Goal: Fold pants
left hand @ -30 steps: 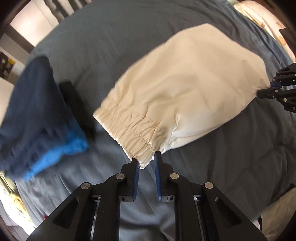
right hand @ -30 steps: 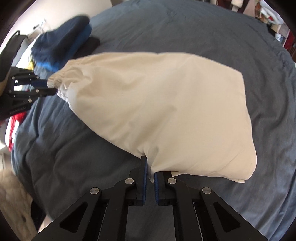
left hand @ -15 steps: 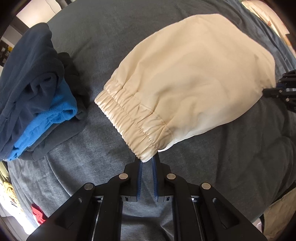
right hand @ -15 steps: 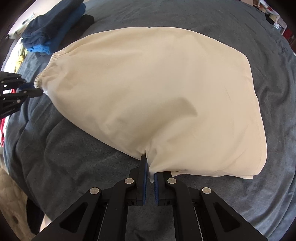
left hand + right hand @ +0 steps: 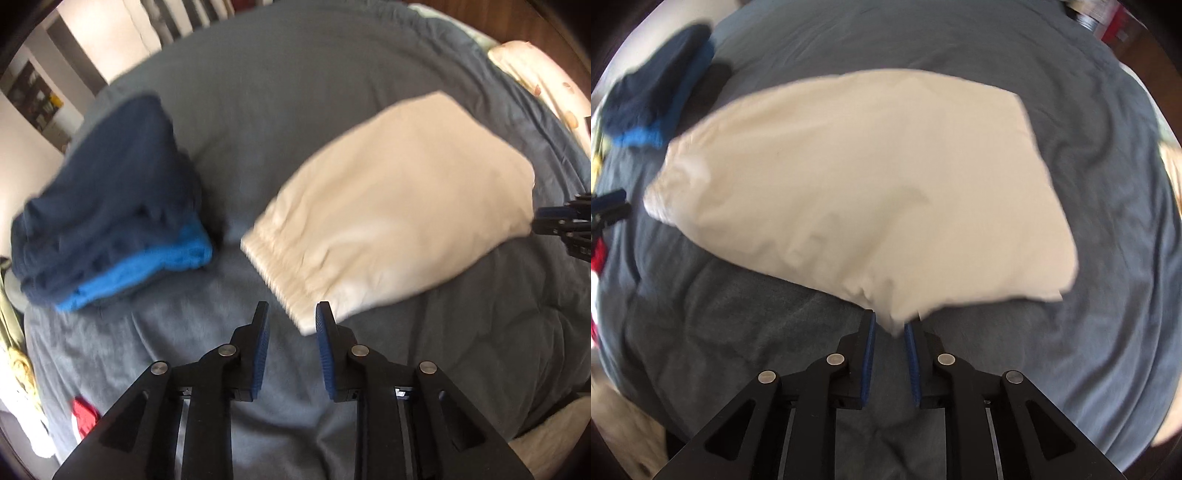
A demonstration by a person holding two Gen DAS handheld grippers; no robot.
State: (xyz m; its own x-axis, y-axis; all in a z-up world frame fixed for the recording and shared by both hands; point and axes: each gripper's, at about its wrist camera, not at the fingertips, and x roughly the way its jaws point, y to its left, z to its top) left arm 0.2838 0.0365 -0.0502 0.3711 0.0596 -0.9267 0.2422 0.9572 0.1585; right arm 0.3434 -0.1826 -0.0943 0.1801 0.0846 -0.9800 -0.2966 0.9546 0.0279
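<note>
The folded cream pants (image 5: 399, 206) lie flat on the grey-blue bedspread (image 5: 303, 81), their elastic waistband toward my left gripper. My left gripper (image 5: 291, 314) is open and empty, its jaws just short of the waistband corner. The pants fill the middle of the right wrist view (image 5: 871, 199). My right gripper (image 5: 890, 325) is open, with the near corner of the pants lying loose between its tips. The right gripper also shows at the right edge of the left wrist view (image 5: 565, 225), and the left gripper at the left edge of the right wrist view (image 5: 605, 206).
A stack of folded dark navy and bright blue clothes (image 5: 110, 206) sits left of the pants, also seen in the right wrist view (image 5: 657, 96). A small red item (image 5: 85, 413) lies near the bed's left edge. A patterned pillow (image 5: 543, 85) lies at the far right.
Both grippers have opened and let go of the pants, which now lie on the bed. Both have drawn back a little from the cloth.
</note>
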